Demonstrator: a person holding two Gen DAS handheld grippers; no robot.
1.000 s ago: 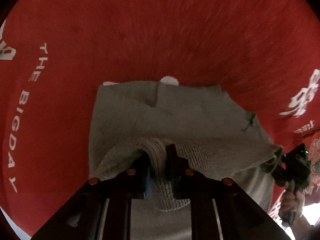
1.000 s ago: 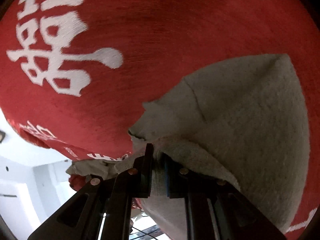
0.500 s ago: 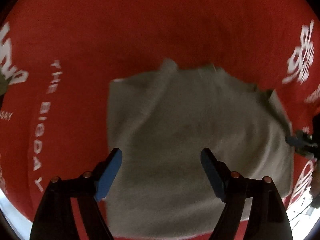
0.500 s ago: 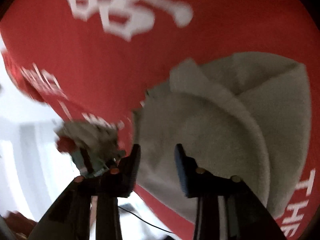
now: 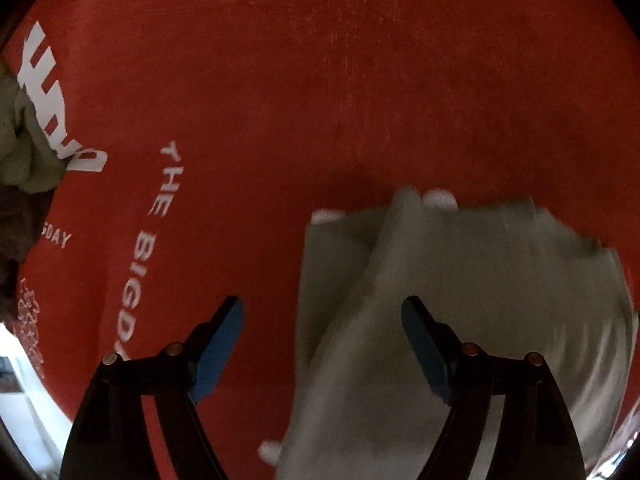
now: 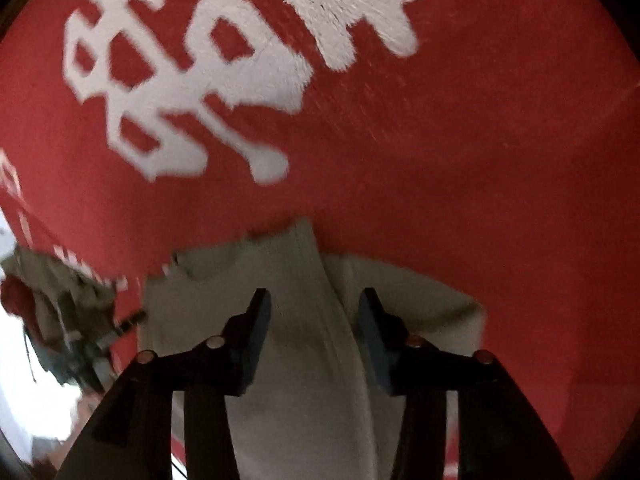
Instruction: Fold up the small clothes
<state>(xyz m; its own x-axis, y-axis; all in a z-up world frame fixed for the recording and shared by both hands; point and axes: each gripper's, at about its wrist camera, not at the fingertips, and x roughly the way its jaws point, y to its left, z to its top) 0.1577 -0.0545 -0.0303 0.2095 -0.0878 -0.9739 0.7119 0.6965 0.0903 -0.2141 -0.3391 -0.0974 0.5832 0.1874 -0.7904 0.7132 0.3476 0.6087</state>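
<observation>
We are hovering both tools, left tool (image 5: 322,344) and right tool (image 6: 314,332), jaws apart, over the soft, light garment (image 5: 472,304) lying folded on the red cloth (image 5: 320,100), judging its thick folded edge the best hold.

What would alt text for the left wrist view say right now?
The left tool is open and empty, hovering at the left edge of a folded grey garment lying on a red cloth with white lettering. More crumpled clothes sit at the far left edge; the picture is slightly blurred.

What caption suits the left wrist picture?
Open left tool above a folded grey garment on a red cloth.
</observation>
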